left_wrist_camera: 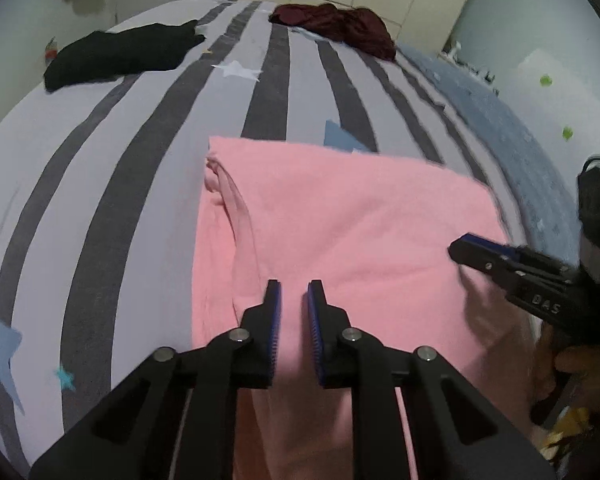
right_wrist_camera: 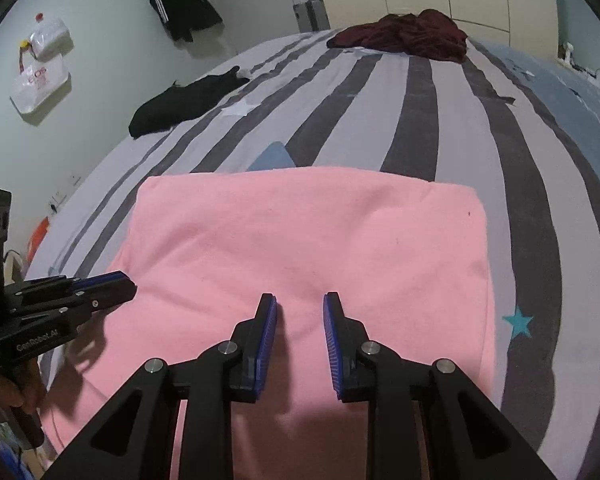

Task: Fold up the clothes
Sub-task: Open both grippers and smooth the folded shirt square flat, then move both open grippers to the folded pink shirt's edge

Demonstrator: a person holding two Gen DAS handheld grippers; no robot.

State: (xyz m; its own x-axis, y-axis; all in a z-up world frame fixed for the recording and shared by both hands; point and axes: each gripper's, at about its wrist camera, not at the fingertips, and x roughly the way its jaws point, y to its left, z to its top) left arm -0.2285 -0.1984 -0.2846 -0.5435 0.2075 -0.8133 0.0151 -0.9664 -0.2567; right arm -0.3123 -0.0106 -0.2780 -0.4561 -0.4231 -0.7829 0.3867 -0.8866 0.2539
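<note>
The striped bed (right_wrist_camera: 420, 128) carries a folded pink garment (right_wrist_camera: 300, 240) lying under and ahead of both fingers. Left gripper (left_wrist_camera: 294, 292) and right gripper (right_wrist_camera: 300, 304) hover narrowly apart, holding nothing.

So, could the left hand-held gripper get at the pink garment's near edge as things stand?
Probably yes: the left hand-held gripper hangs just over the pink garment, jaws slightly apart and empty, with nothing in between.

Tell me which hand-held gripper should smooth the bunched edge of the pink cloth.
Left, probably. The left hand-held gripper hangs beside the bunched edge of the pink cloth; the right hand-held gripper sits over its flat side.
</note>
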